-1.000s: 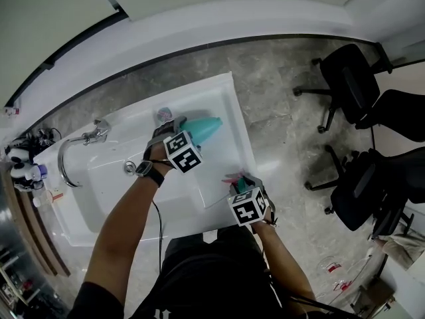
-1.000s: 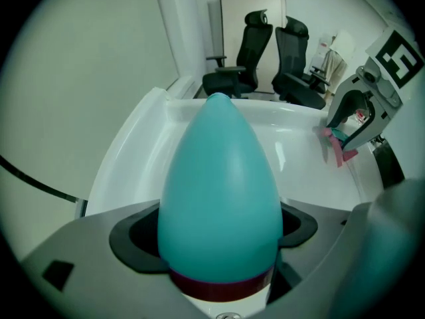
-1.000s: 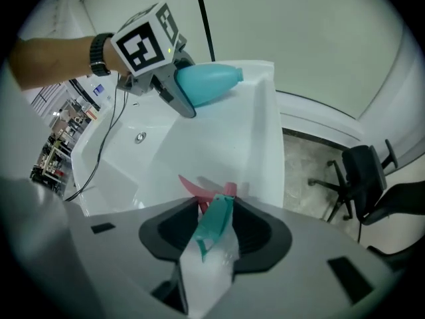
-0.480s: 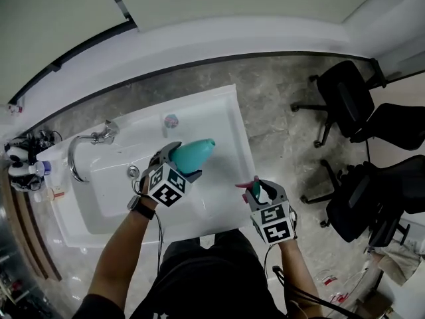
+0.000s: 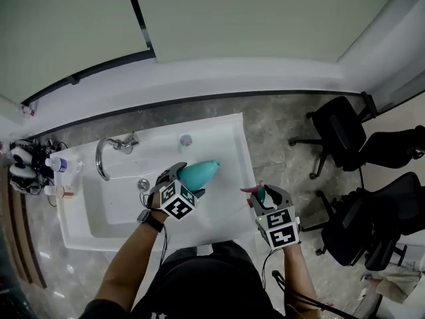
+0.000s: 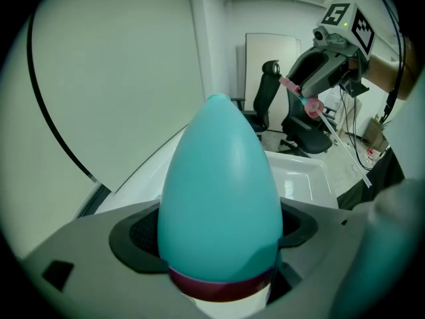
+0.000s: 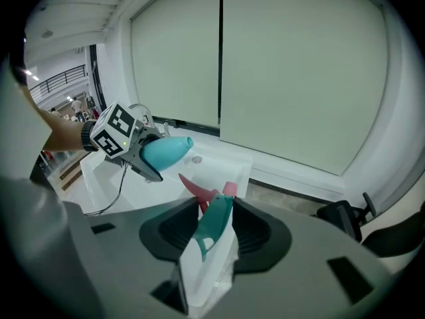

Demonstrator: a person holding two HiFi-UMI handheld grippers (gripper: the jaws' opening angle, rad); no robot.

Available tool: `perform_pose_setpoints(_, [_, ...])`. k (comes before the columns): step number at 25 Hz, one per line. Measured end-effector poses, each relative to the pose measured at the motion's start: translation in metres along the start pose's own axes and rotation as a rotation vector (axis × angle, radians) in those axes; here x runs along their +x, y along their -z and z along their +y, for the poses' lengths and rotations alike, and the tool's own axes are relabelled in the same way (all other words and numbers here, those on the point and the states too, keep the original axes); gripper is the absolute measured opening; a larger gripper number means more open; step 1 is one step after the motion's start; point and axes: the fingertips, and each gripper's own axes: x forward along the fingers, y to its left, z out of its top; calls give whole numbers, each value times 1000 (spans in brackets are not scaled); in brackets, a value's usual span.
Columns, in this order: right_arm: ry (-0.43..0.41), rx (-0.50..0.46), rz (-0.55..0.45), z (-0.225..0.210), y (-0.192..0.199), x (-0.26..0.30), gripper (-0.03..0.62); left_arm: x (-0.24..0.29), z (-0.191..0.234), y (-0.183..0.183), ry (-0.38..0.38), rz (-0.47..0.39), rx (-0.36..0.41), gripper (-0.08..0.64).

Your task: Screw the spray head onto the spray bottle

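A teal, egg-shaped spray bottle (image 5: 198, 173) with a dark red band near its base is held in my left gripper (image 5: 180, 181), which is shut on it; it fills the left gripper view as the bottle (image 6: 219, 205), its narrow neck end pointing away. My right gripper (image 5: 263, 196) is shut on the spray head (image 7: 214, 226), teal and white with a pink trigger and nozzle (image 5: 254, 189). Both are lifted above the white sink counter (image 5: 229, 198), a hand's width apart. In the right gripper view the bottle (image 7: 165, 151) points toward the spray head.
A white sink basin (image 5: 113, 205) with a chrome tap (image 5: 116, 148) lies below the left arm. Small bottles (image 5: 30, 165) stand at the far left. Black office chairs (image 5: 345, 131) stand on the grey floor to the right. A wall with a window blind runs behind.
Both grippers have risen off the counter with their loads. The bottle has left the counter surface and now tilts toward the spray head; the view has shifted up toward the wall.
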Motion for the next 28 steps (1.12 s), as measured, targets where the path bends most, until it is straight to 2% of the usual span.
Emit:
perform_pose_setpoints(10, [55, -89, -138, 29, -61, -66, 161, -73, -8, -22, -73, -115, 48, 449])
perform_pose_setpoints(18, [105, -161, -272, 50, -111, -134, 161, -136, -29, -30, -94, -209, 56, 449])
perform_pose_setpoints(22, [180, -216, -367, 44, -149, -177, 161, -157, -43, -32, -89, -260, 43, 449])
perform_pose_setpoints(28, [345, -318, -472, 29, -199, -229, 161, -174, -57, -35, -82, -371, 4, 449])
